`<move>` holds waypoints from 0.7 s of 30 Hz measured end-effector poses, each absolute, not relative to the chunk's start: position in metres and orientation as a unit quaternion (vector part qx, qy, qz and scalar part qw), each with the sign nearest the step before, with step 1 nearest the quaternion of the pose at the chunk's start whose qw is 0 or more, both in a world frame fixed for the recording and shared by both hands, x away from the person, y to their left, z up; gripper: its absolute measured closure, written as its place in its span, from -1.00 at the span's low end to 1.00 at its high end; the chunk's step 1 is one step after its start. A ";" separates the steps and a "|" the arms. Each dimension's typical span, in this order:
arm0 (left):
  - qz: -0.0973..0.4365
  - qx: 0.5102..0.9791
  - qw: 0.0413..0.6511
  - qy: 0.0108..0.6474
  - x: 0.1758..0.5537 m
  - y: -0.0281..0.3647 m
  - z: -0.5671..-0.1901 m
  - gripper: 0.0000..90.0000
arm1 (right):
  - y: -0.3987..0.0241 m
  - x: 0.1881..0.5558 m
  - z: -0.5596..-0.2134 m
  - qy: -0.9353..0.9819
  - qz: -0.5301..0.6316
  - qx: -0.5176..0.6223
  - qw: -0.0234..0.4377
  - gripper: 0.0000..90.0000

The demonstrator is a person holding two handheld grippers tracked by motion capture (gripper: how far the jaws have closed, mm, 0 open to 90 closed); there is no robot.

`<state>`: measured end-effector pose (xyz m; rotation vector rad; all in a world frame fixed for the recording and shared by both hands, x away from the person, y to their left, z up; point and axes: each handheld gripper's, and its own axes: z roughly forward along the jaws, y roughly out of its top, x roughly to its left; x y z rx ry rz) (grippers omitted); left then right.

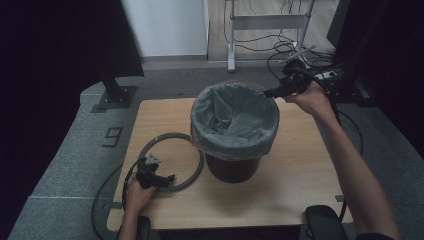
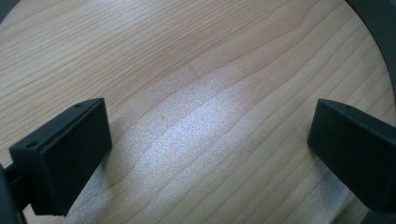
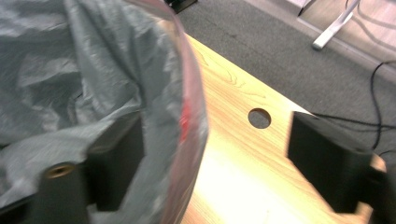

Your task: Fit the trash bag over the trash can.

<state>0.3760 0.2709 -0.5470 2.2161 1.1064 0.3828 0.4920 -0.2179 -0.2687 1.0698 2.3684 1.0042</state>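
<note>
Straddling the bin's bag rim (image 3: 187, 116), the right claw (image 3: 210, 154) stands open, gripping nothing.

A dark waste bin (image 1: 232, 167) stood upright near the middle of the wooden desk (image 1: 295, 170). A grey plastic liner bag (image 1: 235, 120) lined it, open at the top, crumpled inside and folded down over the rim. A dark grey ring (image 1: 172, 161) lay flat on the desk just left of the bin, touching or nearly touching its base.
</note>
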 end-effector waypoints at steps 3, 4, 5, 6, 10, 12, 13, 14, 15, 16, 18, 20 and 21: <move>0.145 0.840 0.312 0.419 0.376 0.271 -0.547 -1.00 | -0.215 0.504 -0.272 0.840 0.358 0.373 0.164 0.18; 0.146 0.840 0.313 0.420 0.376 0.271 -0.547 -1.00 | -0.214 0.505 -0.272 0.840 0.356 0.372 0.170 0.34; 0.146 0.840 0.313 0.420 0.376 0.271 -0.547 -1.00 | -0.213 0.506 -0.272 0.840 0.355 0.371 0.176 0.45; 0.146 0.840 0.313 0.420 0.376 0.271 -0.547 -1.00 | -0.213 0.506 -0.272 0.840 0.355 0.371 0.176 0.45; 0.146 0.839 0.313 0.420 0.376 0.271 -0.547 -1.00 | -0.209 0.511 -0.277 0.850 0.340 0.367 0.164 0.77; 0.146 0.839 0.313 0.420 0.376 0.271 -0.547 -1.00 | -0.206 0.514 -0.283 0.856 0.321 0.369 0.164 0.82; 0.146 0.839 0.313 0.420 0.376 0.271 -0.547 -1.00 | -0.205 0.516 -0.287 0.859 0.314 0.372 0.162 0.83; 0.146 0.839 0.313 0.420 0.376 0.271 -0.547 -1.00 | -0.202 0.520 -0.293 0.861 0.306 0.374 0.156 0.85; 0.146 0.839 0.313 0.420 0.376 0.271 -0.547 -1.00 | -0.201 0.522 -0.297 0.863 0.302 0.376 0.152 0.86; 0.146 0.839 0.313 0.420 0.376 0.271 -0.547 -1.00 | -0.201 0.522 -0.297 0.863 0.302 0.376 0.152 0.86; 0.145 0.840 0.312 0.420 0.376 0.271 -0.547 -1.00 | -0.199 0.524 -0.304 0.866 0.292 0.379 0.144 0.86; 0.146 0.839 0.313 0.420 0.376 0.271 -0.547 -1.00 | -0.200 0.526 -0.309 0.865 0.294 0.384 0.134 0.89; 0.146 0.839 0.313 0.420 0.376 0.271 -0.547 -1.00 | -0.202 0.527 -0.311 0.863 0.298 0.388 0.124 0.88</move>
